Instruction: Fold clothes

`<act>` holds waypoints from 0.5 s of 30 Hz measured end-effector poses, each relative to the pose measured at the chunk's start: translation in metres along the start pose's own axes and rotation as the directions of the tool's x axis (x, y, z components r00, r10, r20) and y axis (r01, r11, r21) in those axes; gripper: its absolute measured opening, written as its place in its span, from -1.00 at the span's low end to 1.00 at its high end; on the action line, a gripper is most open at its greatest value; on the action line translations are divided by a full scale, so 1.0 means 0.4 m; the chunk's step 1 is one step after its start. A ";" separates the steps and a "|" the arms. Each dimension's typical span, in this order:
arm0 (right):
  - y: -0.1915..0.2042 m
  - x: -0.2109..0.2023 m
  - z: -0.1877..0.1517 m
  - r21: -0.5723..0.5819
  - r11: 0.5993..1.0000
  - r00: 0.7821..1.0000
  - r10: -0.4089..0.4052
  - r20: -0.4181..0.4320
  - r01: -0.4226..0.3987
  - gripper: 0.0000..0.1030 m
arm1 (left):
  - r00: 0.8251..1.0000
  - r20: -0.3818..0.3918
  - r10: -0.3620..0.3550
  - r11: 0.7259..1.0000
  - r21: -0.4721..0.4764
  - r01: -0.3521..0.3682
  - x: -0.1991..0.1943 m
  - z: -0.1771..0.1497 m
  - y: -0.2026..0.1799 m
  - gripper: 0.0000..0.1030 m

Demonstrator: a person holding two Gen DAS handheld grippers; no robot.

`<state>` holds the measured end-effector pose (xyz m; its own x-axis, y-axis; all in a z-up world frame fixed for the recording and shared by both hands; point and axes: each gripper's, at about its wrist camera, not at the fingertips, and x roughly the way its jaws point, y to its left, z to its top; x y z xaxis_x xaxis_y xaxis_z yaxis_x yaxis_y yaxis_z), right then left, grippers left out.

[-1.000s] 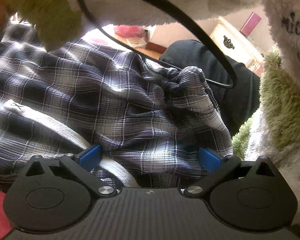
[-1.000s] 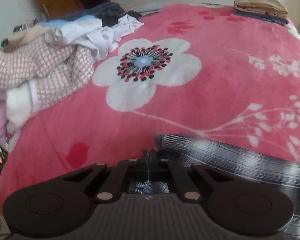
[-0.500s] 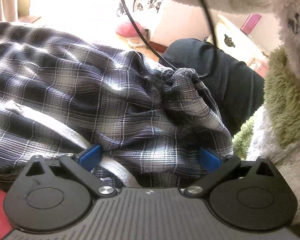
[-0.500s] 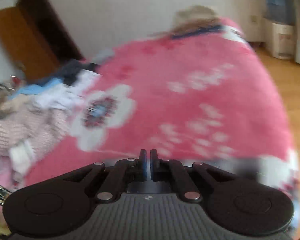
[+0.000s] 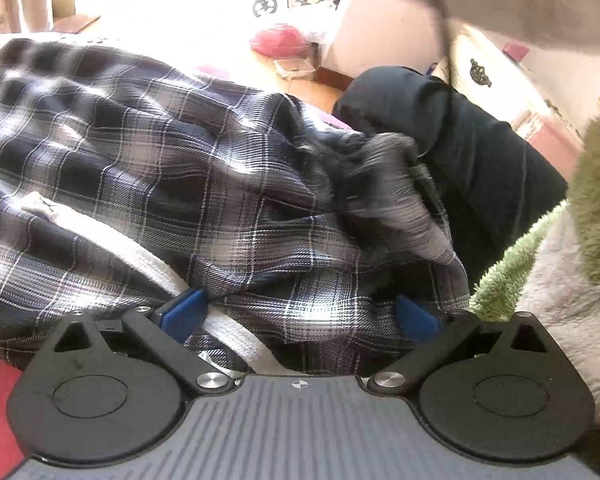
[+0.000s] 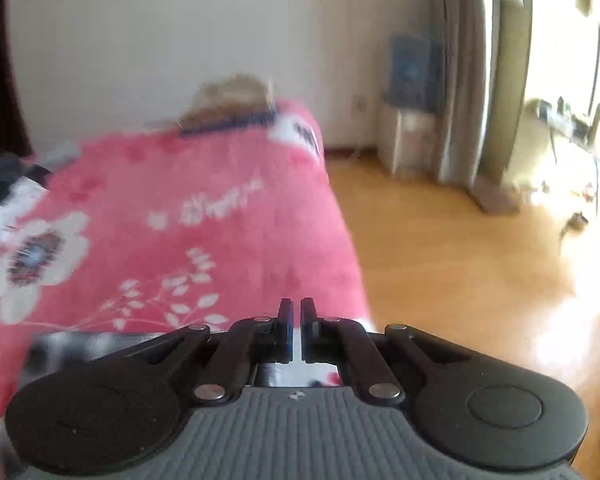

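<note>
A dark plaid garment (image 5: 180, 168) with a white ribbed band (image 5: 140, 256) lies spread before my left gripper (image 5: 300, 314). That gripper is open, its blue pads (image 5: 184, 312) wide apart, and the cloth drapes between them. One bunched part of the plaid (image 5: 392, 184) is blurred with motion. My right gripper (image 6: 296, 312) has its fingers almost together above the bed's edge. A strip of the plaid garment (image 6: 80, 344) hangs just below and behind the fingertips, so it appears pinched.
A pink floral bedspread (image 6: 180, 220) covers the bed, with a clothes pile (image 6: 4, 196) at left and a folded stack (image 6: 232, 108) at the far end. Wooden floor (image 6: 440, 260) lies to the right. A person's fluffy green-and-white sleeve (image 5: 596, 200) and dark clothing (image 5: 480, 152) sit right of the plaid.
The right gripper rose and swung right, from facing the bedspread to facing the bed edge and floor. The bunched plaid in the left view shifted; the overhead sleeve and cable moved right.
</note>
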<state>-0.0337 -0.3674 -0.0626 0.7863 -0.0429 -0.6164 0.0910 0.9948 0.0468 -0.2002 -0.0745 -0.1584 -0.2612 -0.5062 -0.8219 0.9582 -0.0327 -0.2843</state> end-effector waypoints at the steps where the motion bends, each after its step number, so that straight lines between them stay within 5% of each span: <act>1: -0.025 -0.055 0.004 -0.008 1.000 1.000 0.011 0.014 -0.011 -0.92 | 1.000 -0.002 0.003 1.000 -0.009 -0.003 -0.001 0.001 0.003 0.95; 6: -0.061 -0.259 -0.050 -0.061 0.988 0.985 0.132 -0.112 -0.139 -0.91 | 1.000 -0.012 0.020 0.996 -0.081 -0.020 -0.011 0.004 0.023 0.90; 8: -0.037 -0.306 -0.106 -0.086 0.971 0.958 0.204 -0.204 -0.225 -0.91 | 0.999 -0.017 0.030 0.994 -0.106 -0.031 -0.013 0.006 0.029 0.89; 12: 0.078 -0.336 -0.289 -0.170 0.894 0.850 0.314 -0.423 -0.415 -0.91 | 0.998 -0.034 0.060 0.991 -0.115 -0.064 -0.013 0.004 0.019 0.89; 15: 0.129 -0.311 -0.446 -0.238 0.854 0.744 0.228 -0.628 -0.463 -0.92 | 0.996 -0.049 0.080 0.991 -0.099 -0.084 -0.016 -0.005 0.011 0.89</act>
<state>-0.2359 -0.2942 -0.1238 0.2216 0.2535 -0.9416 -0.4317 0.8913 0.1384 -0.1947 -0.0697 -0.1553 -0.1893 -0.4641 -0.8653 0.9604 0.0959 -0.2615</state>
